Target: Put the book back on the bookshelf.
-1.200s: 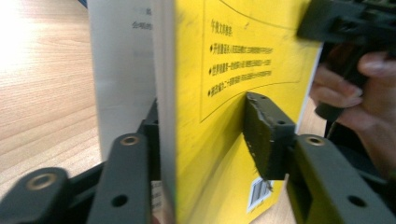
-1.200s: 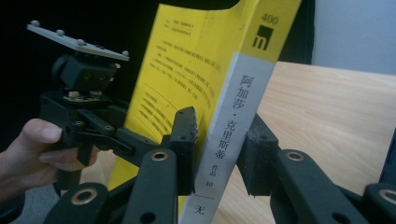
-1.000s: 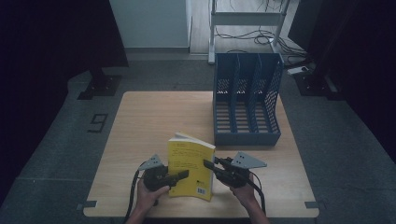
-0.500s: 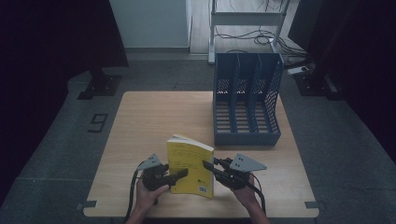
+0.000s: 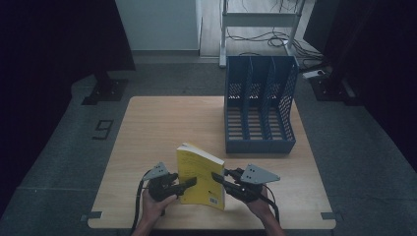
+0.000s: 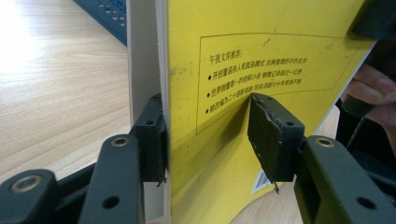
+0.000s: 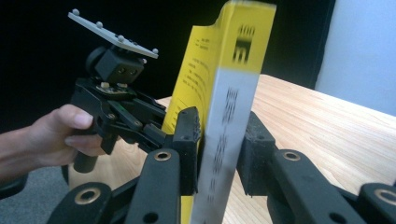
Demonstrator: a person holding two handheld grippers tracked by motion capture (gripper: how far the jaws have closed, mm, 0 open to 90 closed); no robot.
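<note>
I have the book (image 5: 200, 173) standing on edge near the front of the table (image 5: 162, 128), between my two hands, with the blue rack (image 5: 259, 105) well apart at the far right. My right gripper (image 5: 220, 178) is clamped on the spine end; in the right gripper view both pads press the book's faces. My left gripper (image 5: 189, 183) straddles the page edge, and its jaws have just been closing: in the left gripper view one pad (image 6: 154, 135) touches the paper block while the other pad (image 6: 271, 135) stands off the yellow cover, so that side is not yet gripping. The risk, as I judge it, is that the book hangs on the right clamp alone. If I lift or swing it toward the rack now, it could pivot between those pads, sag or slip. Closing the left jaws unevenly could also push the cover sideways, bend it, or twist the book out of the right grip.
</note>
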